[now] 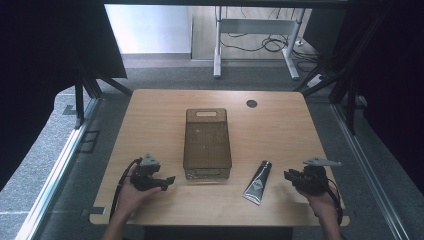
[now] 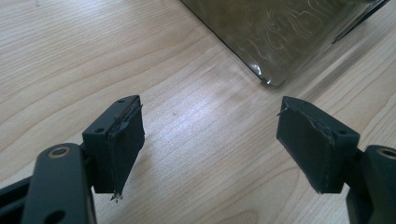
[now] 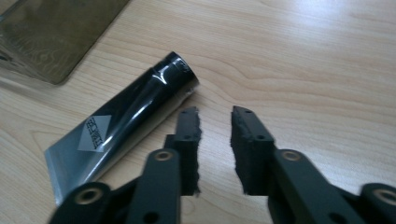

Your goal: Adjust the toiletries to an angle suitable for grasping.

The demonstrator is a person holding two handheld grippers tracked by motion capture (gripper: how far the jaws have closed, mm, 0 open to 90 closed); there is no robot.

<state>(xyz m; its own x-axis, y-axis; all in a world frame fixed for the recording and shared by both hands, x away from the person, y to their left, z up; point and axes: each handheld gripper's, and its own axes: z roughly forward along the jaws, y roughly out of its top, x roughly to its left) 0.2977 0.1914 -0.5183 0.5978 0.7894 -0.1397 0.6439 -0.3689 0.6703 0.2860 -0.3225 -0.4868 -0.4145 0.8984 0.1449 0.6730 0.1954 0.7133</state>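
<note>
Left gripper (image 2: 210, 135): jaws spread wide, holding nothing; bin (image 2: 280, 32) corner upper right.
Right gripper (image 3: 215, 140): narrow gap, holding nothing; tube (image 3: 126, 126) label legible at left.
High view: table (image 1: 150, 115), bin centre.

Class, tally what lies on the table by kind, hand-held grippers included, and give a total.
Clear brown bin: 1
Black tube: 1
Grippers: 2, left gripper and right gripper
Total: 4
</note>
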